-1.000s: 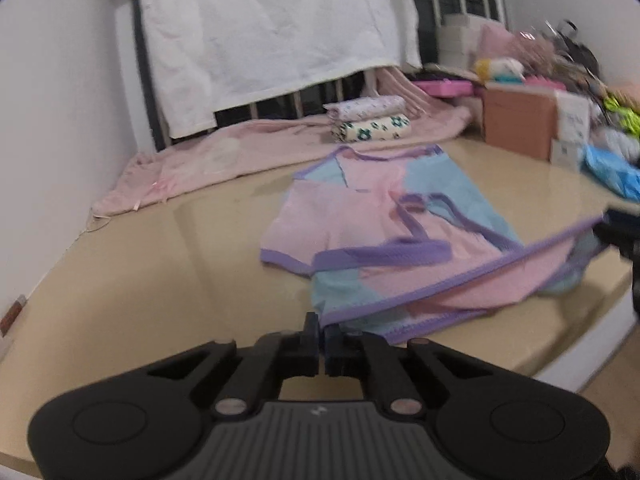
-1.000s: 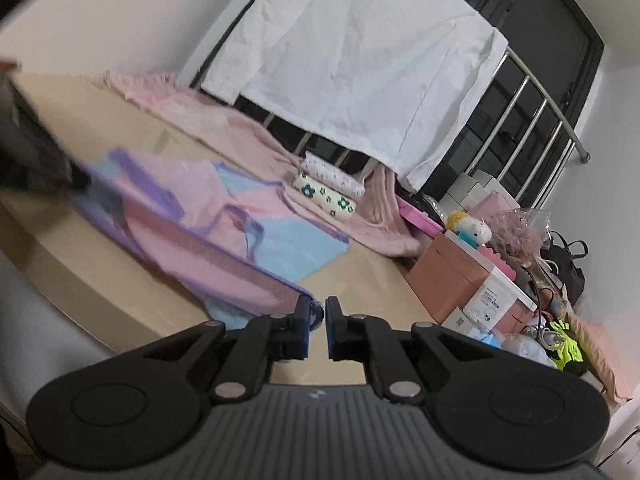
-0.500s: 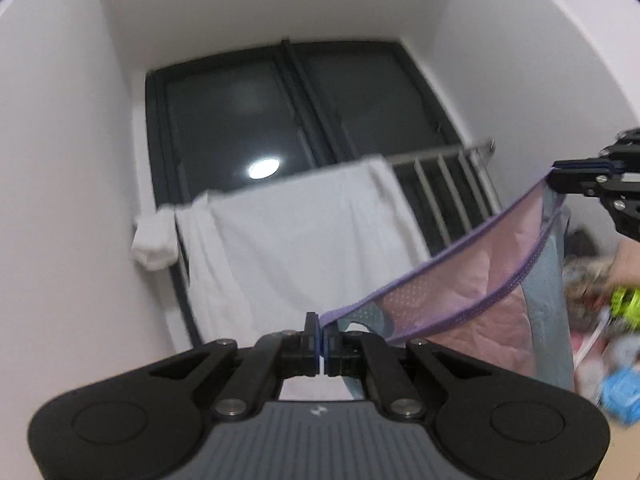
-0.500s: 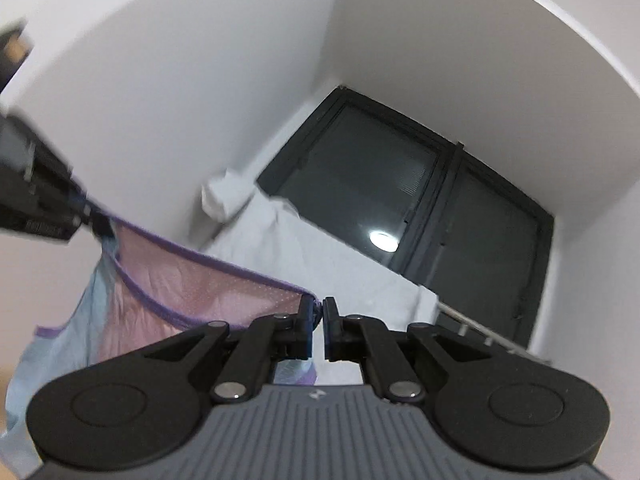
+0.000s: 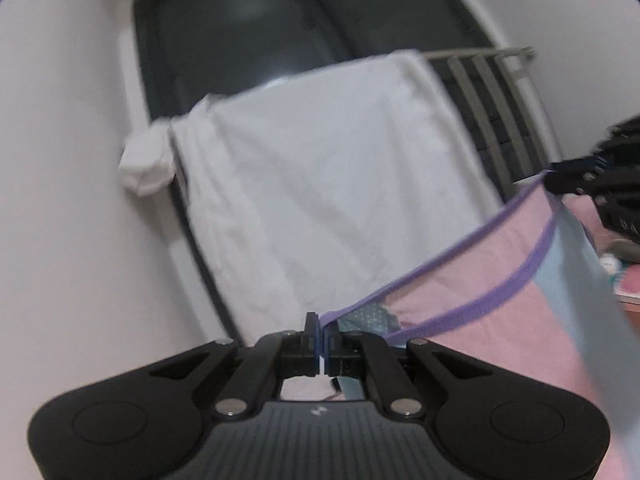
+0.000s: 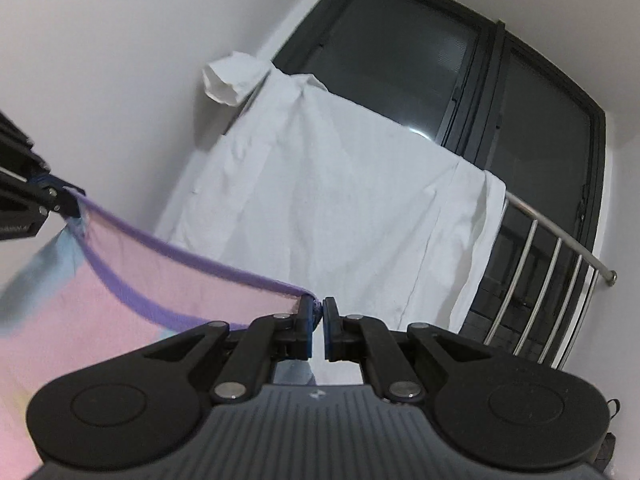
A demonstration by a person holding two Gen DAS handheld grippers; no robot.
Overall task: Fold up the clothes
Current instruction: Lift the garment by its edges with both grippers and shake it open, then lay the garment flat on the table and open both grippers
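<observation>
The pink-and-blue garment (image 5: 480, 280) is held up in the air in front of the white sheet (image 5: 320, 184) — its purple-trimmed edge is pinched by the closed left hand-held gripper (image 5: 321, 330) and right hand-held gripper (image 6: 316, 316). No fold is seen; folding is judged unfinished.

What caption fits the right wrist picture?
Right tool pinching the pink garment's purple hem, white sheet hanging behind.

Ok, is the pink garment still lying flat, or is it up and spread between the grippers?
Up and spread. The left gripper and right gripper each pinch an end of the pink garment, whose purple hem spans between them, sagging slightly; the rest hangs below.
</observation>
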